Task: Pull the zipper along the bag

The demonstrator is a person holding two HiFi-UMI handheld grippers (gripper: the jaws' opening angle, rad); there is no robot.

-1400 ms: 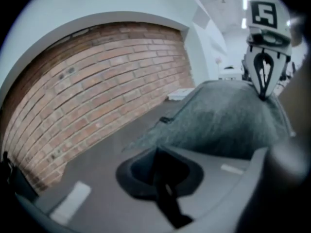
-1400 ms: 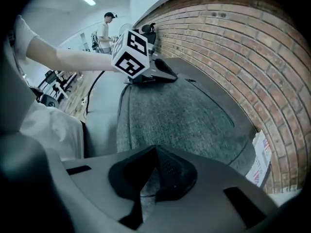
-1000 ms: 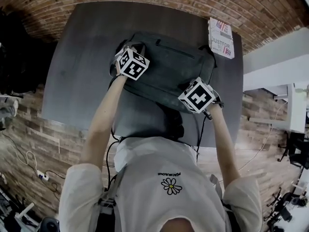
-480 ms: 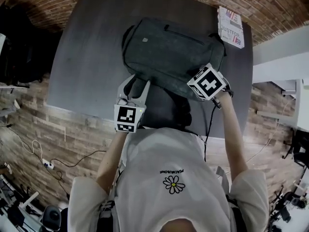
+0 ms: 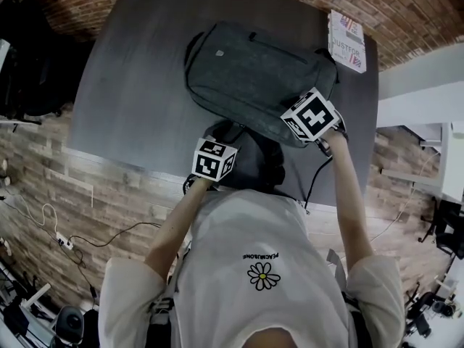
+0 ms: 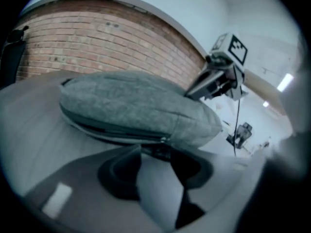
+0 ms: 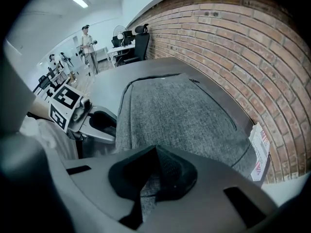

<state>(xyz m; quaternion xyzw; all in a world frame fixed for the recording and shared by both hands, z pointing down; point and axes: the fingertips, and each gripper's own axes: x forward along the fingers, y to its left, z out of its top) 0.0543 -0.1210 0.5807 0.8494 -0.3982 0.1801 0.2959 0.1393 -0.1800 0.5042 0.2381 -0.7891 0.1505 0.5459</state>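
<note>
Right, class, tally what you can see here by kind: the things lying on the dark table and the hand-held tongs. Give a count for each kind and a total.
grey backpack: 1
printed box: 1
tongs: 2 (left tongs, right tongs)
Total: 4

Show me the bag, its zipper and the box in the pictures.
bag (image 5: pixel 254 78), head view, middle of its grey top side.
zipper (image 6: pixel 117 131), left gripper view, dark line along the bag's near edge.
box (image 5: pixel 346 40), head view, its printed top.
</note>
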